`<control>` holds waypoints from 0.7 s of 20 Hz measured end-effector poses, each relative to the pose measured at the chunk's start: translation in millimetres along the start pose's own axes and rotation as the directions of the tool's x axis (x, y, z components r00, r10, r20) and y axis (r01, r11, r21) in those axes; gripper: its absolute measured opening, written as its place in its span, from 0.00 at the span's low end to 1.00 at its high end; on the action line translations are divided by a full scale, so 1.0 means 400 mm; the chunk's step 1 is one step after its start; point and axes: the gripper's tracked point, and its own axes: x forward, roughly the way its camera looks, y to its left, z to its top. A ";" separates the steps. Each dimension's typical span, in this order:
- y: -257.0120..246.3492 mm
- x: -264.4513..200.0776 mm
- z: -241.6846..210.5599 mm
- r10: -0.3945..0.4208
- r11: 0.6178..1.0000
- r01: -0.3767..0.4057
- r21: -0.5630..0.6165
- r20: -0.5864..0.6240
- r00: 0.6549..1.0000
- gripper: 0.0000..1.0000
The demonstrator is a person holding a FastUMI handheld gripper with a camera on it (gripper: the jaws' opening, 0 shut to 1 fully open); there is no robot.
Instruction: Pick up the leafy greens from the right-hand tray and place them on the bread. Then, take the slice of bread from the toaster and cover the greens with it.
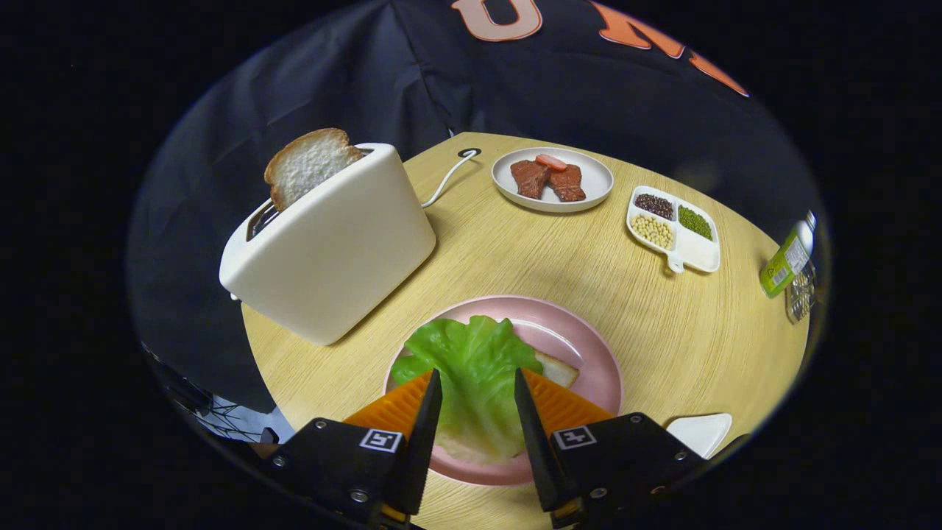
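A green lettuce leaf [475, 368] lies on a slice of bread [558, 369] on a pink plate [589, 346], right under my fingers. My gripper [477, 383] hovers over the leaf, open, with the leaf showing in the gap and neither finger pressing on it. Beyond the plate to the left stands a white toaster [331, 243], tilted in the view, with a slice of bread [305, 165] sticking up out of its slot.
On the round wooden table [662, 309] sit a white plate of meat slices [552, 179], a divided white dish of beans [673, 227], a small white tray [699, 430] right of the fingers, and a green-labelled bottle [787, 261] at the far right edge. The toaster's cord [449, 177] runs back.
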 end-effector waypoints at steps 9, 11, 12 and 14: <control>0.115 -0.092 0.163 0.029 0.999 -0.028 -0.015 0.087 0.996 0.79; 0.152 -0.111 0.209 0.047 0.999 -0.047 -0.002 0.108 0.993 0.86; 0.169 -0.123 0.234 0.057 0.998 -0.059 0.012 0.118 0.991 0.90; 0.202 -0.134 0.284 0.074 0.996 -0.080 0.036 0.135 0.988 0.91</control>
